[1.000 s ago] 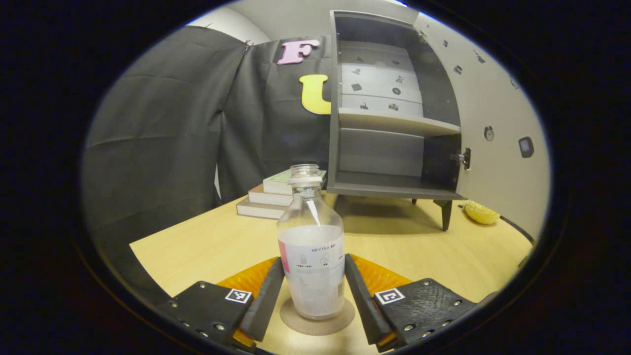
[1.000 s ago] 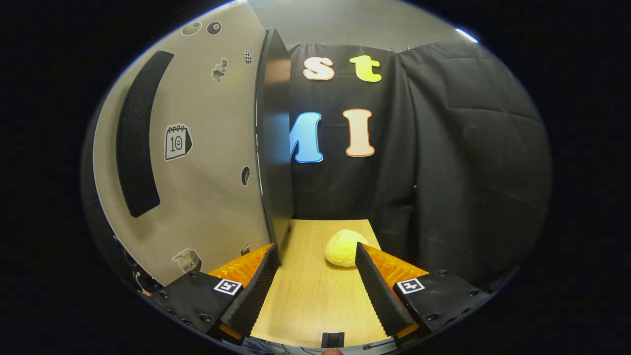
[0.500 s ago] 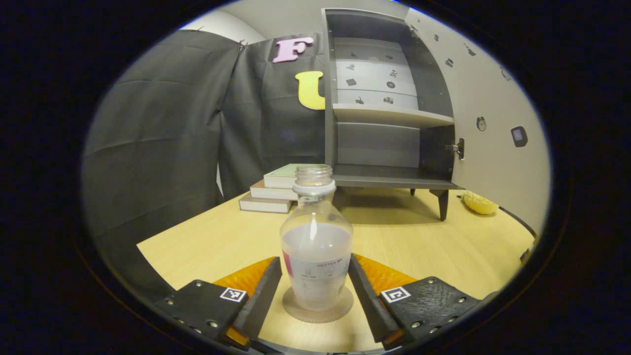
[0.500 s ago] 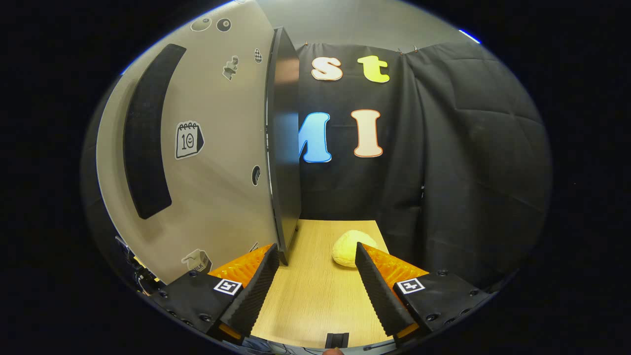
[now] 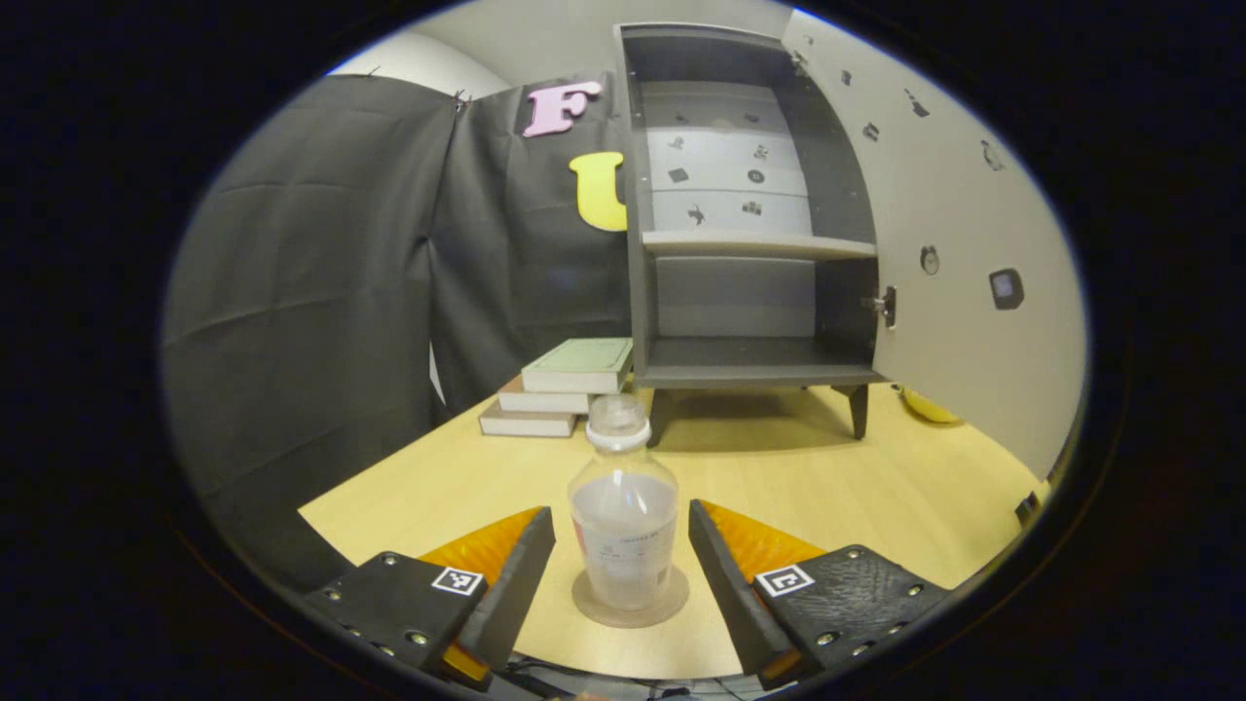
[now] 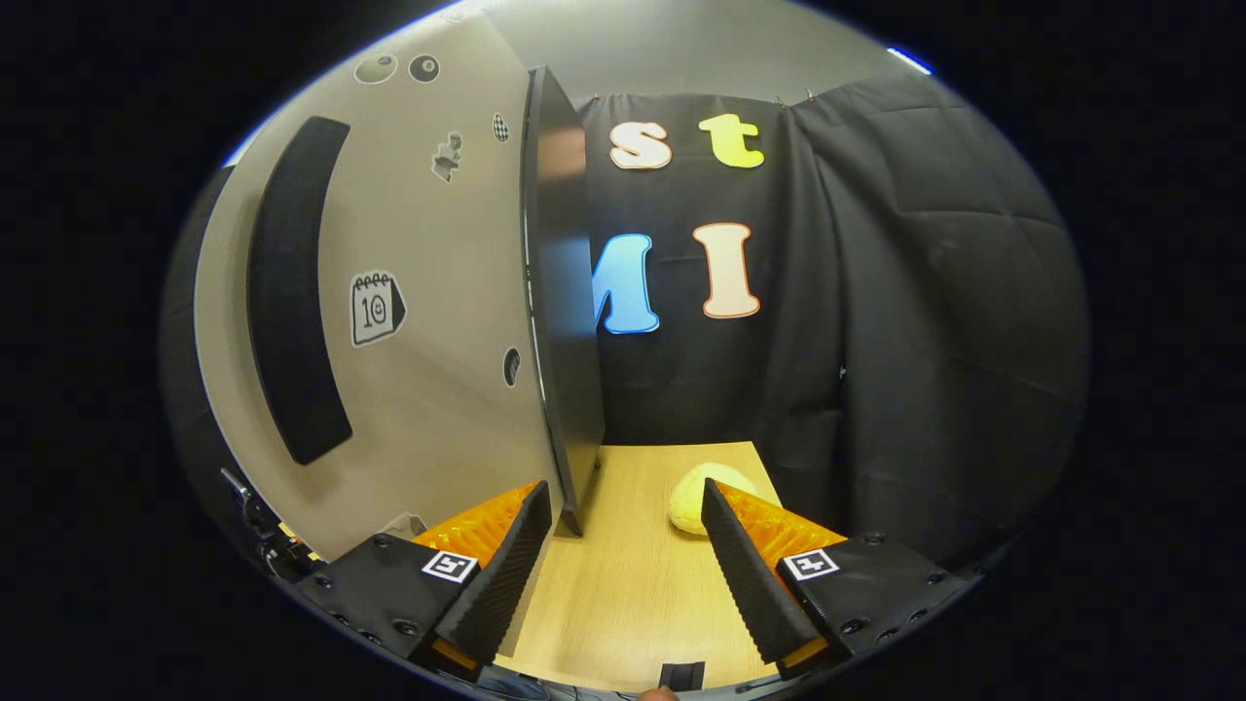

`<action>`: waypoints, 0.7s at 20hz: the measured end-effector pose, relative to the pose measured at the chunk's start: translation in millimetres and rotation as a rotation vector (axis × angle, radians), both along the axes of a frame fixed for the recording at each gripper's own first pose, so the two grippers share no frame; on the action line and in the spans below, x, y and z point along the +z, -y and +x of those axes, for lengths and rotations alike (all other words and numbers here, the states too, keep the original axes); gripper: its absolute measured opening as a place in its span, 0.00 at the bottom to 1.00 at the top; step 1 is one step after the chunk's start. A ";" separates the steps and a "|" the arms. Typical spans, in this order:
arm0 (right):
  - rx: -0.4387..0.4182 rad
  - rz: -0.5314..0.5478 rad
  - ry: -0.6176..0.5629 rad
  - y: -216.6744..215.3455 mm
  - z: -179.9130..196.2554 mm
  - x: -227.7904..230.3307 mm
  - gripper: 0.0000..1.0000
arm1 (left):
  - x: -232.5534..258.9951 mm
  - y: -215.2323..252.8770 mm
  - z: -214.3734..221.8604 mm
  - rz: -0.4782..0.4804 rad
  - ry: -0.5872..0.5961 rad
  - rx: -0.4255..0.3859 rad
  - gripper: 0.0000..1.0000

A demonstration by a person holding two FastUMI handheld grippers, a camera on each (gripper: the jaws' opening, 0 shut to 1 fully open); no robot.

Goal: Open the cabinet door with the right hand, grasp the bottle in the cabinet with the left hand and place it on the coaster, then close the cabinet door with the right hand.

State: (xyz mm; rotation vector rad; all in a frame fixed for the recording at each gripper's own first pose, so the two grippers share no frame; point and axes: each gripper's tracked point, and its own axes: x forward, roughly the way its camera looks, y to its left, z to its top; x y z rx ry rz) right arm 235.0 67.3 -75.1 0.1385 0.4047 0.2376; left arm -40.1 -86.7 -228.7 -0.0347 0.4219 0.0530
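Bottle (image 5: 624, 527) stands on coaster (image 5: 630, 602), clear of both fingers (image 5: 513, 587).

There was one bottle (image 5: 624, 516) on one round coaster (image 5: 629, 608), and three books (image 5: 563, 394) lay stacked on the tabletop (image 5: 798, 487). One cabinet (image 5: 745, 214) stood with one door (image 6: 409, 292) open, and one yellow lump (image 6: 699, 497) lay near it. Two hand-held grippers were counted, the left (image 5: 621, 584) and the right (image 6: 623, 574).

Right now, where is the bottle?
In the left gripper view the bottle stands upright on the round coaster on the table, between the open left gripper fingers, in front of the books.
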 end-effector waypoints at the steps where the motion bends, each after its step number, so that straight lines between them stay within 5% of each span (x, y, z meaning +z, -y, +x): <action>1: -0.003 0.010 0.018 -0.9 1.7 8.2 0.98 | 13.6 0.5 -2.0 0.005 0.018 -0.007 0.86; 9: -0.004 0.057 0.149 -19.9 5.5 88.9 0.98 | 100.2 -11.8 37.2 0.004 0.139 -0.080 0.86; 11: -0.024 -0.007 0.175 -18.1 2.9 97.5 0.89 | 118.0 -20.9 51.3 0.008 0.175 -0.100 0.84; 14: -0.039 -0.032 0.177 -27.9 2.3 99.7 0.90 | 136.5 -36.6 69.8 -0.010 0.215 -0.128 0.86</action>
